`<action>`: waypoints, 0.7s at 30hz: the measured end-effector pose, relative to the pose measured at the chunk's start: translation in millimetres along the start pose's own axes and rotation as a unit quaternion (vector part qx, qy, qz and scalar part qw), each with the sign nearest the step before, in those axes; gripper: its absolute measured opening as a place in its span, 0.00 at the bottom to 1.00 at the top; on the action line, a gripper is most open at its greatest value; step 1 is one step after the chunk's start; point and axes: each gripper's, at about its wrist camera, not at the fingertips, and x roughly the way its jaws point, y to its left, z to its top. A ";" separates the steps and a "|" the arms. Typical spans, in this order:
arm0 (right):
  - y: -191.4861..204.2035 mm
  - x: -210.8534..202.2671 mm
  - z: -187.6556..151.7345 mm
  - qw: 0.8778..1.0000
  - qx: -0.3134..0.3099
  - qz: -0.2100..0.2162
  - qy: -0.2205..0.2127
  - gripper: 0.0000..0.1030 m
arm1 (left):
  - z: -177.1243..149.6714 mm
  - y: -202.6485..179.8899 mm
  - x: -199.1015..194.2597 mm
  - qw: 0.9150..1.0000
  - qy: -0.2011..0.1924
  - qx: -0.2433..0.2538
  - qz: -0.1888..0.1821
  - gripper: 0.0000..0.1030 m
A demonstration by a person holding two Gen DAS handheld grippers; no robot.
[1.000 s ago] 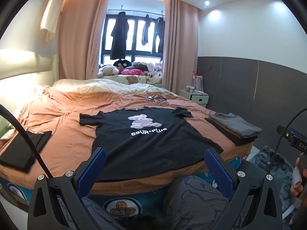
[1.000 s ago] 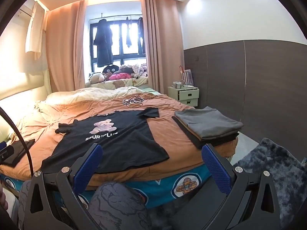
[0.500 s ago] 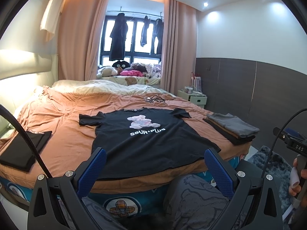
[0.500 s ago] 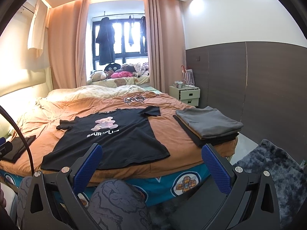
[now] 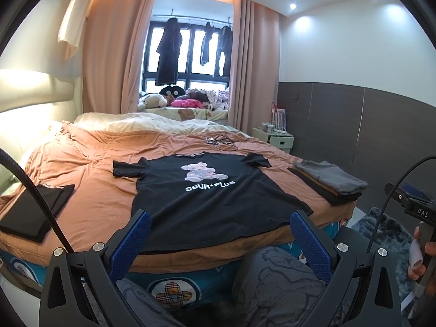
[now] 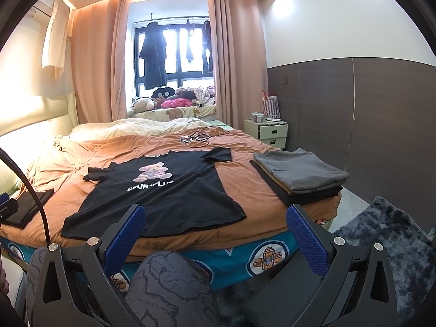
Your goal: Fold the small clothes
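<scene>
Both tongs (image 5: 218,227) (image 6: 215,222) rose slightly, gaping before the T-shirt (image 5: 209,190).

Both grippers, left gripper (image 5: 219,219) and right gripper (image 6: 216,214), have black frames, silver screws, blue textured pads (image 5: 309,242); grey patterned trousers (image 6: 169,286) below.
</scene>
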 end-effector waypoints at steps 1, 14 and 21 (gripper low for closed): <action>-0.1 0.0 0.6 1.000 0.000 0.000 0.001 1.00 | -0.1 0.5 -0.3 1.000 0.000 0.000 0.000 1.00; 4.5 -1.0 -2.2 1.000 -0.001 0.000 0.003 1.00 | -2.0 1.4 -2.2 1.000 -0.001 -0.001 0.000 1.00; 6.6 -2.3 -2.8 1.000 -0.002 0.002 0.001 1.00 | -3.5 5.1 -4.8 1.000 0.002 -0.003 0.004 1.00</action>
